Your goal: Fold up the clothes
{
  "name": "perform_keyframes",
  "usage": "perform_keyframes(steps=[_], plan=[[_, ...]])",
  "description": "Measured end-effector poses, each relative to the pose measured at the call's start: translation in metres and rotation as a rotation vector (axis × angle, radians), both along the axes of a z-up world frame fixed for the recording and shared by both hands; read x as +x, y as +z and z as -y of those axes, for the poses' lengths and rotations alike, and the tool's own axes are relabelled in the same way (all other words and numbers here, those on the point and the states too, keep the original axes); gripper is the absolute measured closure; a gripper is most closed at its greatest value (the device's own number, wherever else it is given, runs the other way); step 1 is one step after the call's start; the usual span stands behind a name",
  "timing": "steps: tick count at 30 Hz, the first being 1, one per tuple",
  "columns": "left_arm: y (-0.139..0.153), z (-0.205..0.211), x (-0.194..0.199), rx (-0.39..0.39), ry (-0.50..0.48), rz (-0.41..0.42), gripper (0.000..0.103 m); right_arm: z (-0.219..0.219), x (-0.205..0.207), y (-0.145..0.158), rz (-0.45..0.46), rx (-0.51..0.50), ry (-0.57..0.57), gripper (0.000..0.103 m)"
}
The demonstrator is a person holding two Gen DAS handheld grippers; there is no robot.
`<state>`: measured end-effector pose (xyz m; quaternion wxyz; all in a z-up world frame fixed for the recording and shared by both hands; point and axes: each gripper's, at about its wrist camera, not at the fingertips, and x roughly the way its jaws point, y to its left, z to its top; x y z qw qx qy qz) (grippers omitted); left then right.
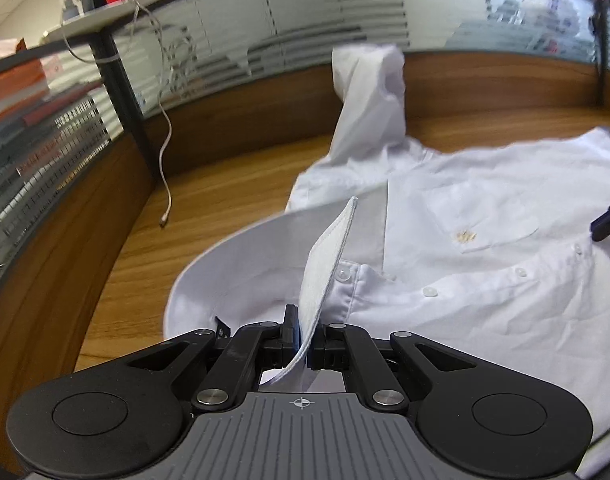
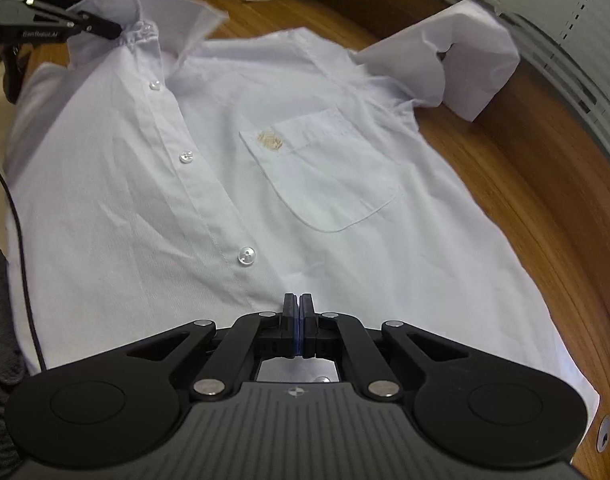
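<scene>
Garment: we see a white short-sleeved cotton button-front shirt [image 2: 209, 168] lying front-up and mostly flat on the brown wood-grain surface [image 2: 517, 184], buttoned down the placket, with a chest pocket [image 2: 325, 168] carrying a small tan embroidered emblem.

Far sleeve: the short sleeve [image 2: 457, 60] is bunched and stands up against the wooden back edge of the surface rather than lying flat.

Left hand-held gripper [image 1: 304, 334]: its jaws are clamped together on the shirt's stiff collar edge [image 1: 329, 256], which rises between the pads like a blade; the right wrist view shows the same grip at the neck.

Right hand-held gripper [image 2: 298, 326]: its jaws are pressed fully together low on the shirt front near the hem. We cannot tell whether a pinch of cloth is caught between them, since the blue pads meet with no fabric visibly between.

Handling: we judge the shirt light, soft and limp; it will sag and drape wherever it is unsupported, and thin cloth may slip out of a shallow pinch.

Stiffer parts: the collar, placket and hems are doubled and stitched, so we expect them to hold best.

Where to take hold: we would grip at the collar or shoulder seam and at the hem corner on the same side, keeping the edge taut.

Risk: the raised sleeve may fold under untidily, and a white cable [image 1: 167, 184] lies nearby.
</scene>
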<state>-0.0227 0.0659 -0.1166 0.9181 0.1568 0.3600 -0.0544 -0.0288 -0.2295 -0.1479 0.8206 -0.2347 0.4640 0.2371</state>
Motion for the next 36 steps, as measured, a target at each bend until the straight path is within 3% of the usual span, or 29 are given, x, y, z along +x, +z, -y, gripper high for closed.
perform_keyframes(steps=[3, 6, 7, 11, 16, 17, 19, 23, 28, 32, 36], plan=[[-0.015, 0.002, 0.009, 0.049, 0.0, -0.039, 0.097, -0.01, 0.002, -0.013, -0.005, -0.031, -0.003, 0.102], [-0.027, 0.003, 0.011, 0.089, -0.004, -0.066, 0.088, -0.018, 0.001, -0.016, 0.001, -0.046, -0.032, 0.101], [-0.029, 0.002, 0.011, 0.089, 0.001, -0.069, 0.083, -0.018, -0.002, -0.015, 0.011, -0.048, -0.047, 0.096], [-0.014, -0.01, 0.009, 0.017, 0.046, -0.024, 0.064, -0.007, -0.017, 0.001, 0.043, -0.033, -0.139, 0.076], [0.031, -0.031, 0.0, -0.115, 0.063, 0.031, 0.048, 0.034, -0.049, 0.024, 0.046, 0.035, -0.357, 0.071], [0.039, -0.035, -0.004, -0.137, 0.057, 0.029, 0.046, 0.043, -0.058, 0.027, 0.042, 0.051, -0.406, 0.066], [0.048, -0.035, -0.014, -0.154, 0.027, 0.02, 0.041, 0.059, -0.076, 0.028, 0.022, 0.075, -0.509, 0.06], [0.06, -0.031, -0.034, -0.171, -0.043, -0.01, 0.039, 0.08, -0.112, 0.018, -0.025, 0.098, -0.661, 0.059], [0.025, -0.008, -0.043, -0.114, -0.113, -0.156, 0.04, 0.098, -0.131, -0.006, -0.076, 0.084, -0.8, 0.059], [-0.004, 0.001, -0.029, -0.081, -0.07, -0.215, 0.04, 0.112, -0.133, -0.012, -0.079, 0.12, -0.895, 0.054], [-0.022, 0.004, -0.016, -0.098, -0.013, -0.25, 0.04, 0.129, -0.124, -0.012, -0.073, 0.153, -0.966, 0.048]])
